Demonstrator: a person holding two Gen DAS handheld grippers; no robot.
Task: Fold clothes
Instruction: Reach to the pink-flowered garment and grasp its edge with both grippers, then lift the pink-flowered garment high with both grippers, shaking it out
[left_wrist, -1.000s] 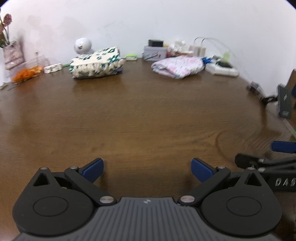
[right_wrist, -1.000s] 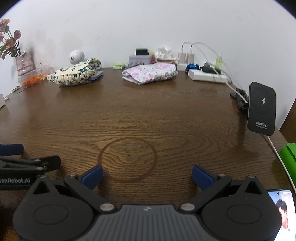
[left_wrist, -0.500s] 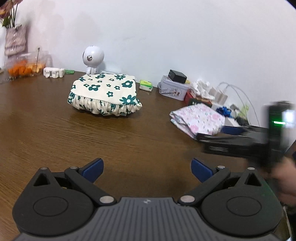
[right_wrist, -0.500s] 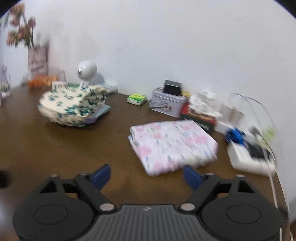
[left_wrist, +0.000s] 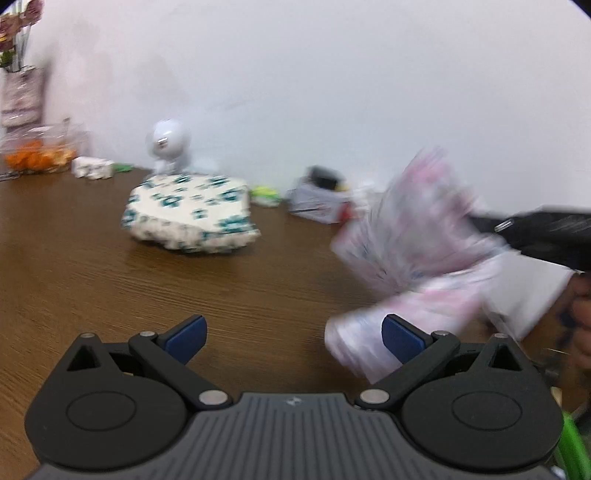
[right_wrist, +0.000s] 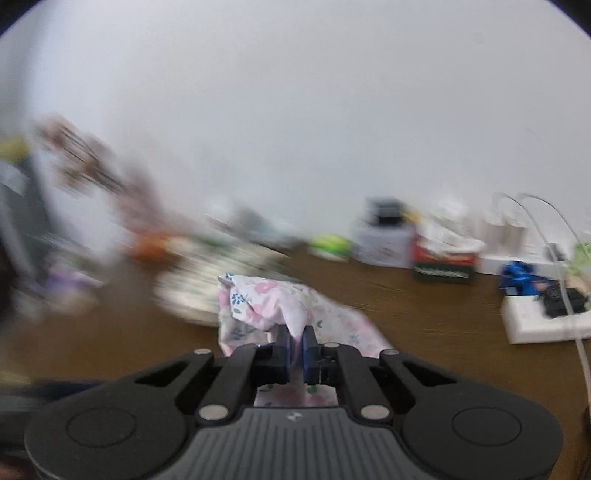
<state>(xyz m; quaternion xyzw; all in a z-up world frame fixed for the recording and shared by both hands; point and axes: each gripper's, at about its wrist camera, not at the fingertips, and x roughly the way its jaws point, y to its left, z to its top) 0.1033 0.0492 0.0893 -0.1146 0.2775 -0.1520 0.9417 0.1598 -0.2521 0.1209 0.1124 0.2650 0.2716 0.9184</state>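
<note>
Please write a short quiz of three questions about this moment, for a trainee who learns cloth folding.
1. True or false: the right gripper is shut on the pink floral cloth.
2. Which garment lies untouched on the wooden table: A, the green-flowered bundle; B, the pink one?
3. Fill in: the left gripper is ____.

Key: 1 true. 2 A. 3 open, with nothing pinched between its pads.

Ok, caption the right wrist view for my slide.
Right gripper shut on the pink floral cloth, lifting it off the brown wooden table.
</note>
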